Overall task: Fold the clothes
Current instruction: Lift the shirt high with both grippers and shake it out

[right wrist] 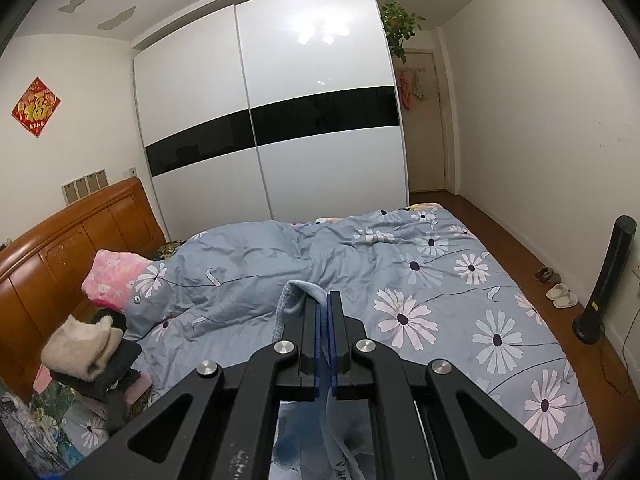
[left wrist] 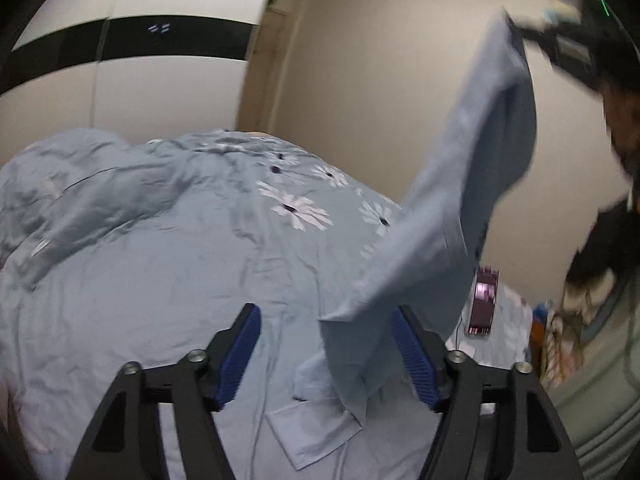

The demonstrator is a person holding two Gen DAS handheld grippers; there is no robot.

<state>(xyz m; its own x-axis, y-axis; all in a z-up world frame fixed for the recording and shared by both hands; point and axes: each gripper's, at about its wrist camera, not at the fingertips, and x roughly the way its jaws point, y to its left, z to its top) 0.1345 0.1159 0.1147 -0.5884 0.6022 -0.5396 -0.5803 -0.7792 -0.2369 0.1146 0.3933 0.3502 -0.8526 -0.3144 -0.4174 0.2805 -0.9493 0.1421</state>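
Observation:
A light blue garment (left wrist: 460,216) hangs stretched from the upper right down to the bed, its lower end crumpled on the quilt (left wrist: 328,392). My right gripper (left wrist: 520,36) holds its top edge high at the upper right. In the right wrist view the right gripper (right wrist: 326,300) is shut on a fold of the blue garment (right wrist: 294,296). My left gripper (left wrist: 324,332) is open just above the bed, its blue pads (left wrist: 240,352) on either side of the garment's lower part, not gripping it.
A blue floral quilt (right wrist: 440,288) covers the bed. Folded clothes (right wrist: 88,356) and a pink pillow (right wrist: 112,280) lie by the wooden headboard (right wrist: 60,248). A phone (left wrist: 484,300) lies at the bed's right edge. A white wardrobe (right wrist: 280,120) stands behind.

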